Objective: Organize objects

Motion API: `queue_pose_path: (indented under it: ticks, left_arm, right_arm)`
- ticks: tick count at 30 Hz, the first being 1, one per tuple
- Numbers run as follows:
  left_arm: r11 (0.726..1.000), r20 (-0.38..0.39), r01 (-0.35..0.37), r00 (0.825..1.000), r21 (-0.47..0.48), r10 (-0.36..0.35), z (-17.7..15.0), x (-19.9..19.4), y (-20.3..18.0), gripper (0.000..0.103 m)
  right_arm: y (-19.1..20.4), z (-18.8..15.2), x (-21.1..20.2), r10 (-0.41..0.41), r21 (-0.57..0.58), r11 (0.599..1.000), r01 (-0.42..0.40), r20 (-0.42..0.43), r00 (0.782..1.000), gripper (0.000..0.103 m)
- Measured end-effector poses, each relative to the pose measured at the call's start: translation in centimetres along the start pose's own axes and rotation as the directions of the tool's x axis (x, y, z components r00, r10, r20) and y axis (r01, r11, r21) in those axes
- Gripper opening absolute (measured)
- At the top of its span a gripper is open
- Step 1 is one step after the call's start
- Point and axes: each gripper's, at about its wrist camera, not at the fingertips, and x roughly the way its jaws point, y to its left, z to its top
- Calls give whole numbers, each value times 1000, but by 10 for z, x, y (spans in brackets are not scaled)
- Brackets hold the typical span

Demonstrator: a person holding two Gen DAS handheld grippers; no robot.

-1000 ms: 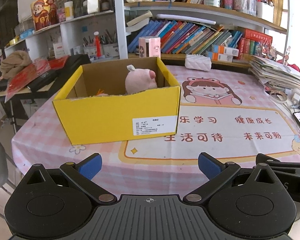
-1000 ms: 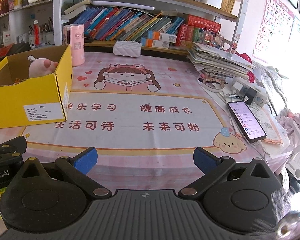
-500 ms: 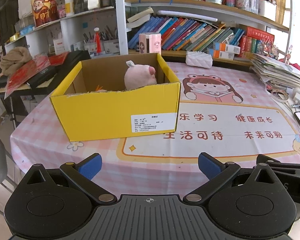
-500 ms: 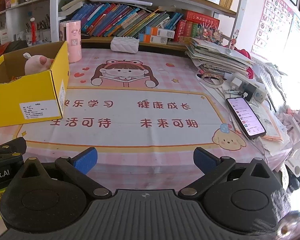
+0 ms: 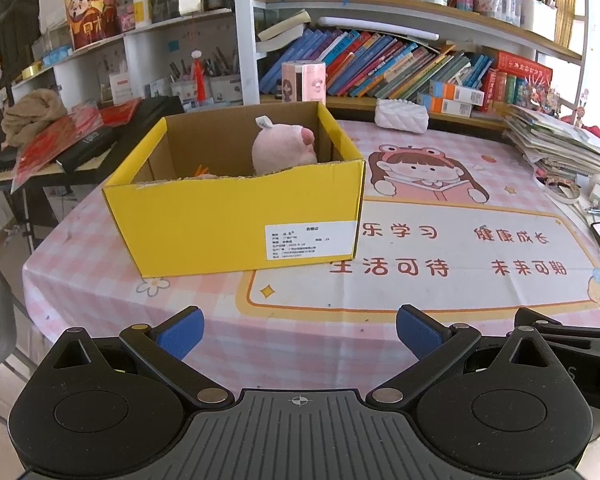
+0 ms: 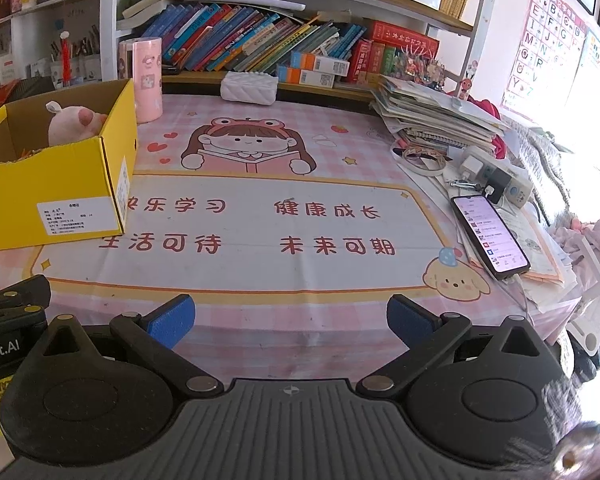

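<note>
While both tongs hang over the near edge of the bench, each pair stands wide apart and holds nothing: the left tongs face a yellow box, and the right tongs face the bare middle of the pink cloth. A corner of the left tool shows at the left edge of the right view, so the two tools sit close side by side.

Risks, as a judgement: the box looks light and stands near the bench's left edge, so a push from the left tongs could slide it or tip it off. A wide swing by the right tongs could catch the phone, which lies on loose papers near the right edge with a cable at its near end, or the leaning paper stack behind it.

Contents: the box is open-topped. A pink pig plush sits upright against its far right corner, head above the rim. Something orange shows low beside it, too hidden to name. Behind the box stands a pink cylinder, and a white quilted pouch lies near the bookshelf.
</note>
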Motion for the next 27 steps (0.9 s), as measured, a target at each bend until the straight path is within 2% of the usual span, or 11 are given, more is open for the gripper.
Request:
queue_pose_path:
  ticks: [27]
  left_arm:
    - [1000, -28, 6, 1000, -2, -6, -1, 4, -3, 103]
  right_arm:
    - [0, -1, 0, -36, -16, 999, 36, -2, 999, 103]
